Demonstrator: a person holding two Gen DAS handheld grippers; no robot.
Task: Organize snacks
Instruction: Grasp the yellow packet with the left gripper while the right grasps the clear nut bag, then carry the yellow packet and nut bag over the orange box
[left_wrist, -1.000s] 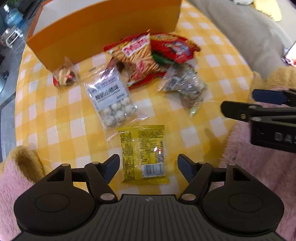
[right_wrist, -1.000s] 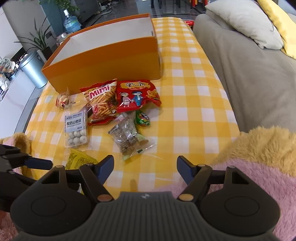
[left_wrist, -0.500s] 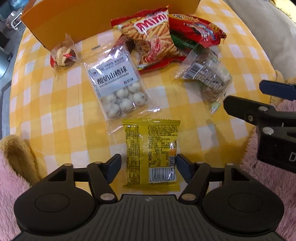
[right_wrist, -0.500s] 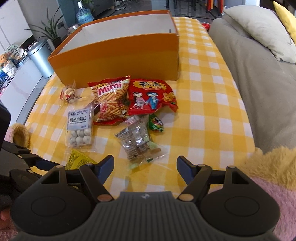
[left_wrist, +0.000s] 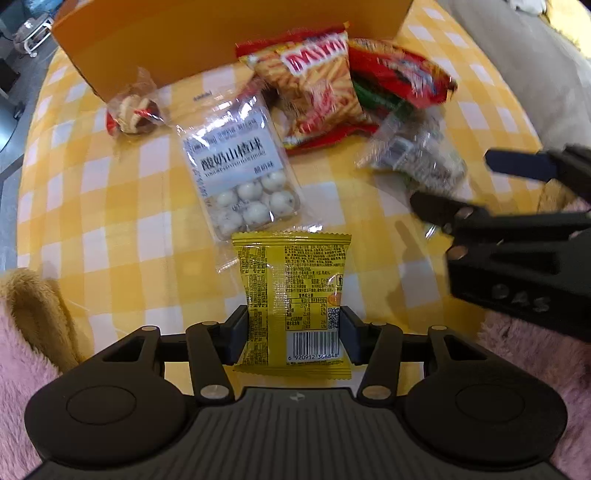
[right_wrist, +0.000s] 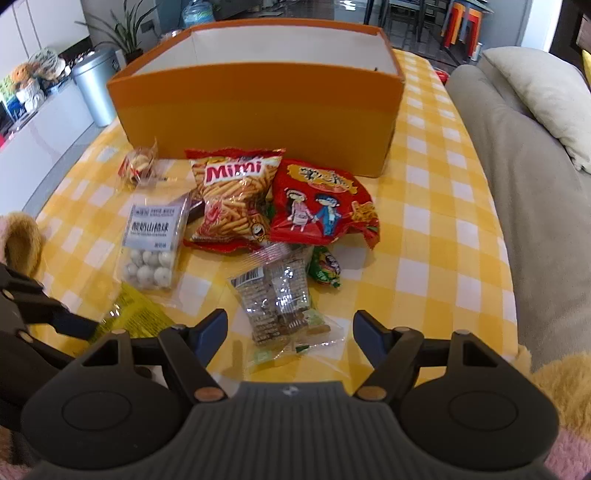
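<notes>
A yellow snack packet (left_wrist: 291, 295) lies barcode-up on the yellow checked tablecloth (left_wrist: 110, 221). My left gripper (left_wrist: 293, 332) points straight down over it; its jaws are closing and both pads touch the packet's side edges. My right gripper (right_wrist: 290, 328) stands open just above a clear bag of sesame bars (right_wrist: 277, 306), not touching it. Behind lie a white hawthorn-ball bag (left_wrist: 240, 173), a Mimi stick bag (right_wrist: 232, 199), a red cartoon bag (right_wrist: 321, 206), a small green packet (right_wrist: 325, 269) and a wrapped pastry (right_wrist: 138, 166). An open orange box (right_wrist: 258, 110) stands behind them.
A grey sofa (right_wrist: 535, 184) with a pale cushion (right_wrist: 546, 96) runs along the table's right side. A metal bin (right_wrist: 96, 85) and a plant stand on the floor at the far left. Pink and tan fluffy sleeves (left_wrist: 29, 314) frame both grippers.
The left gripper has come down over the yellow packet and its fingers have drawn in from wide apart to the packet's edges. The right gripper has shifted towards the clear bag, still open.
</notes>
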